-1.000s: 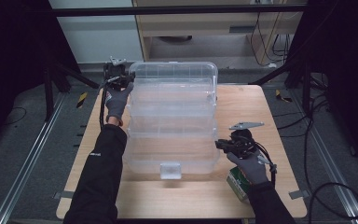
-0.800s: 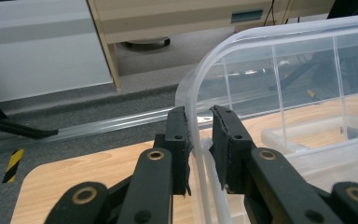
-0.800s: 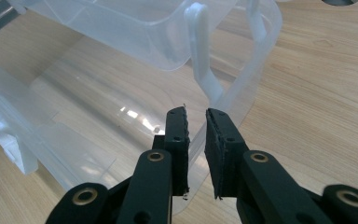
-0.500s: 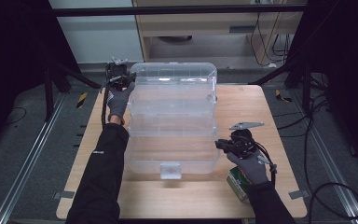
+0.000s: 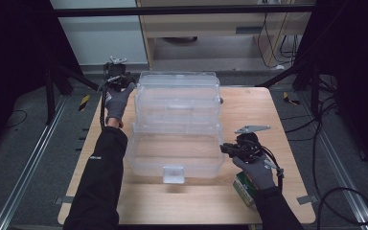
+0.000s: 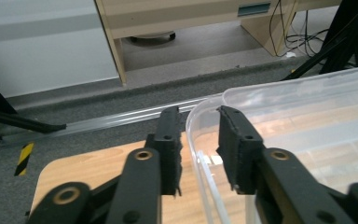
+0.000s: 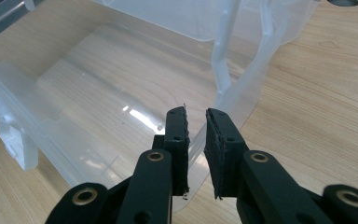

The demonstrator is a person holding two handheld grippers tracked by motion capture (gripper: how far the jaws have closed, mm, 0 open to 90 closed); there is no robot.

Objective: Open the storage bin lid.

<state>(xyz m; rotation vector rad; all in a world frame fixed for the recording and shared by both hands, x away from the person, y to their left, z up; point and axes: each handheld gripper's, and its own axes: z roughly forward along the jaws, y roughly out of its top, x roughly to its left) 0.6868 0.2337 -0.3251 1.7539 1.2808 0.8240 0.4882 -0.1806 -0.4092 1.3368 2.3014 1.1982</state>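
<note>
Lab: dark frame struts (image 5: 287, 76), floor rails (image 5: 21, 191), loose cables (image 5: 345, 196).

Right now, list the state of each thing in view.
Clear tiered box: open, trays spread, looks empty.
Left gripper: jaws just opened, straddling the far rim.
Right gripper: shut on the box's side wall.
Green carton: lying on the table.

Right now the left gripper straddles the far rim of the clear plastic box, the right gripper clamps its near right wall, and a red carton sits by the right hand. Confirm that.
One detail is off: the carton by the right hand is green, as the high view shows. The rest holds: the left gripper straddles the far rim of the clear plastic box, its jaws just opened, and the right gripper clamps the near right wall.
</note>
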